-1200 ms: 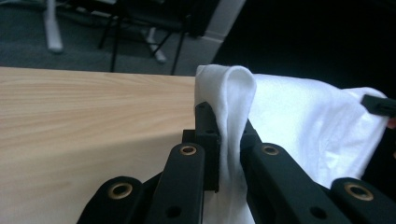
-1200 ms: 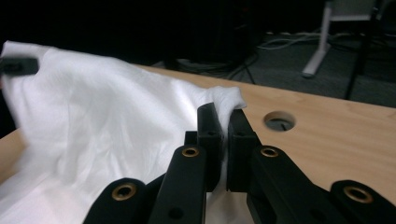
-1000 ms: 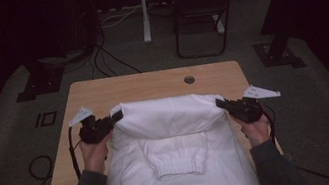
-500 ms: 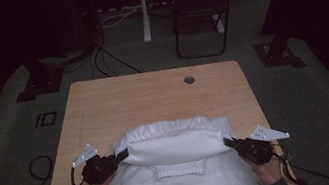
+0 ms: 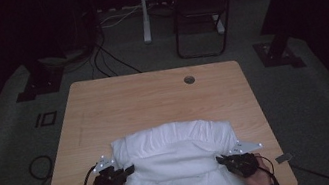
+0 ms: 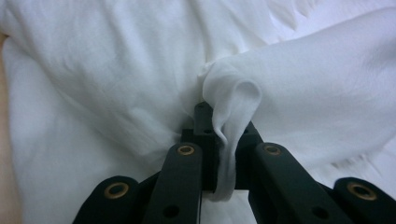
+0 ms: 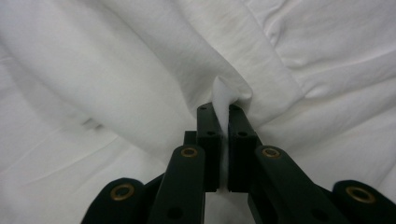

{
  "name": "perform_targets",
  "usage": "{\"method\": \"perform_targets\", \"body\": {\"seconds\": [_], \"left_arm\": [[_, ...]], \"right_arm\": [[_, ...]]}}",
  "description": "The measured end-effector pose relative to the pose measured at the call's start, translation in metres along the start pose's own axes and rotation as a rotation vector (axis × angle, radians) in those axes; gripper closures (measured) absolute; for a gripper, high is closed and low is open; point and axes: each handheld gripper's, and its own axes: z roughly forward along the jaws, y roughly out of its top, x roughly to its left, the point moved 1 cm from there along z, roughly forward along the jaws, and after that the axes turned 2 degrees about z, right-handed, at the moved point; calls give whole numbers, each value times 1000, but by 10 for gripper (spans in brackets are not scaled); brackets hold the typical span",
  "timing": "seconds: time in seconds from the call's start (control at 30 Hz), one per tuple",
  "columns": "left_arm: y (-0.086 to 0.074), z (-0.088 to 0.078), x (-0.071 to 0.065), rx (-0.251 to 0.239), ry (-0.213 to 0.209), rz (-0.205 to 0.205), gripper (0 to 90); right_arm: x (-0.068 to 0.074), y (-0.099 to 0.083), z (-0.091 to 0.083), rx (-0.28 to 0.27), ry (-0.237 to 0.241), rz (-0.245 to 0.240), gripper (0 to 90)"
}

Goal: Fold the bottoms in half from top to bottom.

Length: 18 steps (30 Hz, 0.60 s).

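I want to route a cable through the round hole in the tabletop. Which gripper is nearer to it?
Right. The hole sits at the table's far edge, right of centre. The right gripper is near-right of it, the left gripper farther off at near-left. Both are clamped on the white garment.

White garment (image 5: 177,164) folded over (rumpled), table's near edge.

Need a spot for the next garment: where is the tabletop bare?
Free: the far half of the table, from the white garment to the far edge, bar the cable hole. Narrow strips flank the garment. Crowded: near edge, with both tools.
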Motion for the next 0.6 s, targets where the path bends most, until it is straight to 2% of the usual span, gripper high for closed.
{"method": "perform_targets", "body": {"seconds": [0.1, 0.27, 0.33, 0.37, 0.4, 0.43, 0.5, 0.53, 0.57, 0.6], "left_arm": [[11, 10, 9, -11, 15, -12, 852], [40, 29, 21, -36, 96, -8, 832], [50, 33, 26, -57, 99, -12, 757], [54, 29, 27, -74, 95, -19, 664], [54, 29, 27, -74, 95, -19, 601], [59, 12, 25, -148, 72, -17, 535], [66, -8, 20, -211, 74, -4, 481], [66, -8, 20, -211, 74, -4, 476], [78, -24, 16, -256, 85, 18, 476], [84, -28, 13, -263, 90, 27, 479]], "right_arm": [[-8, 10, 9, -4, -47, -24, 864], [-24, 28, 26, -14, -101, -18, 860], [-28, 35, 30, -15, -127, -7, 822], [-29, 38, 30, -14, -139, 5, 738], [-29, 38, 30, -14, -139, 5, 738], [-31, 44, 20, -48, -137, 19, 563], [-31, 50, 6, -117, -120, 32, 495], [-31, 50, 6, -117, -120, 32, 495], [-31, 60, -7, -184, -113, 46, 460], [-31, 66, -11, -209, -115, 45, 461]]}}
